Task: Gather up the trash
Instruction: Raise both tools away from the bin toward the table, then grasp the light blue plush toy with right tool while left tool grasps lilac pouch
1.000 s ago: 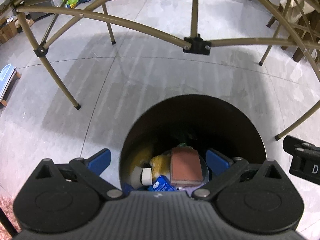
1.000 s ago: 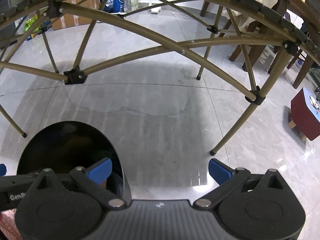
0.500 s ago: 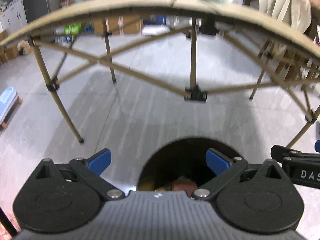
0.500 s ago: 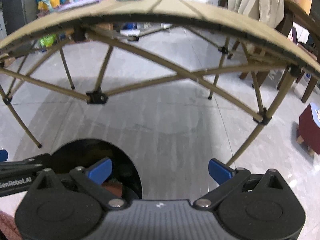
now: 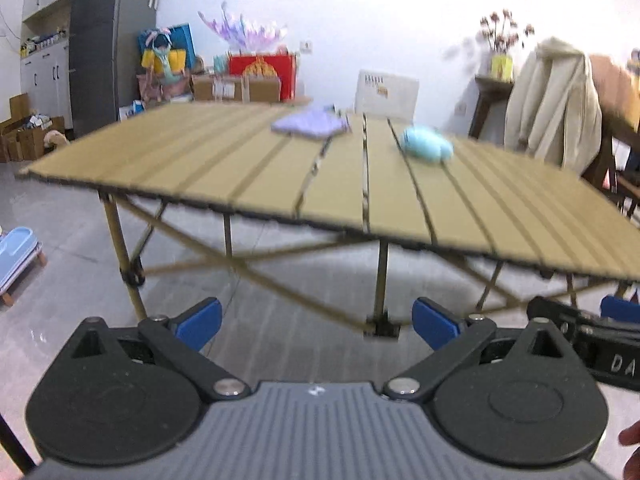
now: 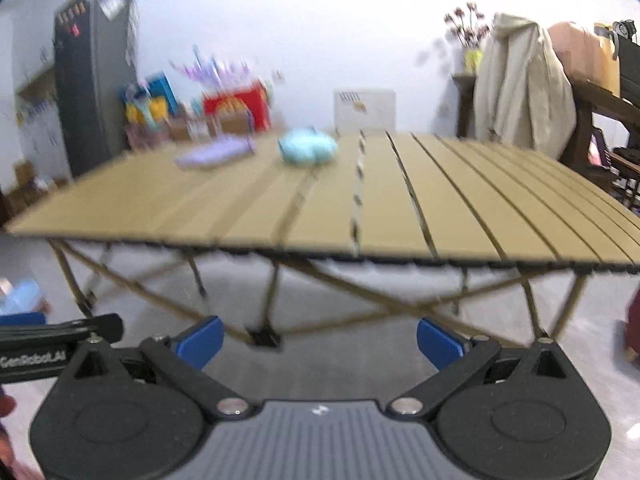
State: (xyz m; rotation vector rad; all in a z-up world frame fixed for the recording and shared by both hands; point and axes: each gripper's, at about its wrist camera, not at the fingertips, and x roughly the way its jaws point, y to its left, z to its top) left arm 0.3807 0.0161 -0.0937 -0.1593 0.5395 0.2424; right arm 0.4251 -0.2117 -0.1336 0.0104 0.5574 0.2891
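Note:
A tan slatted folding table (image 5: pixel 248 168) stands ahead; it also shows in the right wrist view (image 6: pixel 460 216). On its far part lie a flat purple item (image 5: pixel 310 125) (image 6: pixel 214 155) and a light blue rounded item (image 5: pixel 426 145) (image 6: pixel 308 147), both blurred. My left gripper (image 5: pixel 317 322) is open and empty, held below table height in front of the near edge. My right gripper (image 6: pixel 320 340) is open and empty beside it; its side shows in the left wrist view (image 5: pixel 588 332). The trash bin is out of view.
Table legs and cross braces (image 5: pixel 236 264) stand under the top. A cream coat (image 5: pixel 552 100) hangs on a chair at the right. Boxes and bags (image 5: pixel 240 76) line the far wall by a dark cabinet (image 5: pixel 94 40). A small blue stool (image 5: pixel 16 252) sits at the left.
Both grippers have risen and tilted up from above the black bin under the table to face the tabletop. The bin with its trash has dropped out of view. Both stay open.

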